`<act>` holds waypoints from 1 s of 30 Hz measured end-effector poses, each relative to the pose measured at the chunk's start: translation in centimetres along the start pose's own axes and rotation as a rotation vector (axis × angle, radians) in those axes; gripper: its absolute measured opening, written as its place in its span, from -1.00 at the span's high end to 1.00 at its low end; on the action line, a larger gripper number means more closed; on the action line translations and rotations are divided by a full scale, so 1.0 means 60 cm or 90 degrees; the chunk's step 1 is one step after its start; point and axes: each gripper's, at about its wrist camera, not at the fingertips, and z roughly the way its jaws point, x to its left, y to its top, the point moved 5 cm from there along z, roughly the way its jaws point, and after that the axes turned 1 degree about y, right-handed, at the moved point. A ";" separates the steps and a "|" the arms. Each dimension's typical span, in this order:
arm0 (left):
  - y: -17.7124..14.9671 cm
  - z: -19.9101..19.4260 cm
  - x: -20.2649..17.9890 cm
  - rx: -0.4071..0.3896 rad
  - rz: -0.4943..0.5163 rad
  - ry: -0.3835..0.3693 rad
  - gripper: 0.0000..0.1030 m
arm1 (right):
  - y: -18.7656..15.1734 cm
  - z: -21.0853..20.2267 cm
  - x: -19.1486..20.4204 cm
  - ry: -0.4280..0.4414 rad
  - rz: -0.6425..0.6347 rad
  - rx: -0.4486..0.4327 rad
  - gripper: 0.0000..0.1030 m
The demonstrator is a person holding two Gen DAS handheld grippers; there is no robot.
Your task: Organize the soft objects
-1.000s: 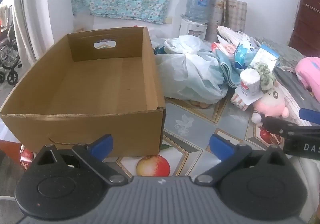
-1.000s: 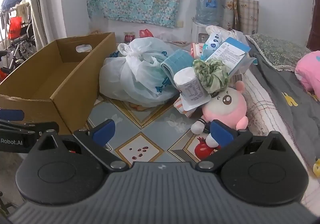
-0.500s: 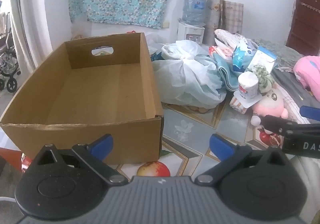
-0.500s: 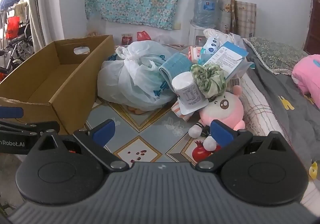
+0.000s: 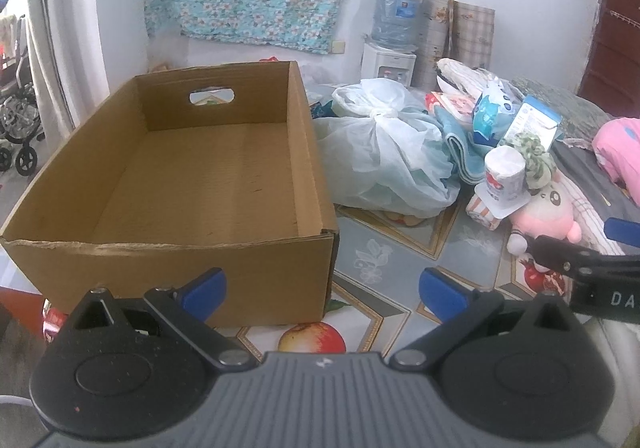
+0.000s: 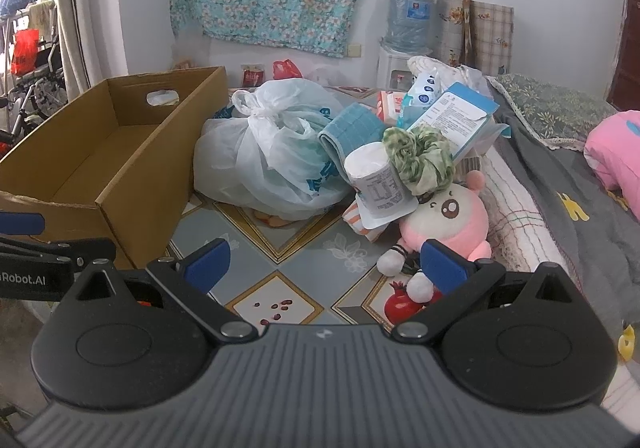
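Your left hand-held gripper (image 5: 322,288) hangs spread and empty at the near wall of the bare cardboard box (image 5: 256,280), seemingly there to steady it. Your right hand-held gripper (image 6: 326,260), likewise spread and empty, faces the heap beside the box: pink plush (image 6: 452,219), green scrunchie (image 6: 420,159), knotted bag (image 6: 272,155).

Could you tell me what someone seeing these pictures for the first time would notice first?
Probably the big open cardboard box, empty, on the left of the patterned floor. To its right is a heap of soft things: a knotted white plastic bag, a green scrunchie and a pink plush toy. Both grippers, left and right, are open.
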 end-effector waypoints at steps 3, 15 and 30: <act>0.000 0.001 0.001 0.000 -0.002 0.000 -1.00 | 0.000 0.000 0.000 0.000 0.000 0.000 -0.98; -0.002 0.003 0.005 0.006 -0.005 0.001 -1.00 | 0.000 0.002 0.002 0.000 -0.001 0.002 -0.98; -0.002 0.004 0.004 0.007 -0.006 0.001 -1.00 | -0.002 0.005 0.003 0.001 -0.002 0.004 -0.98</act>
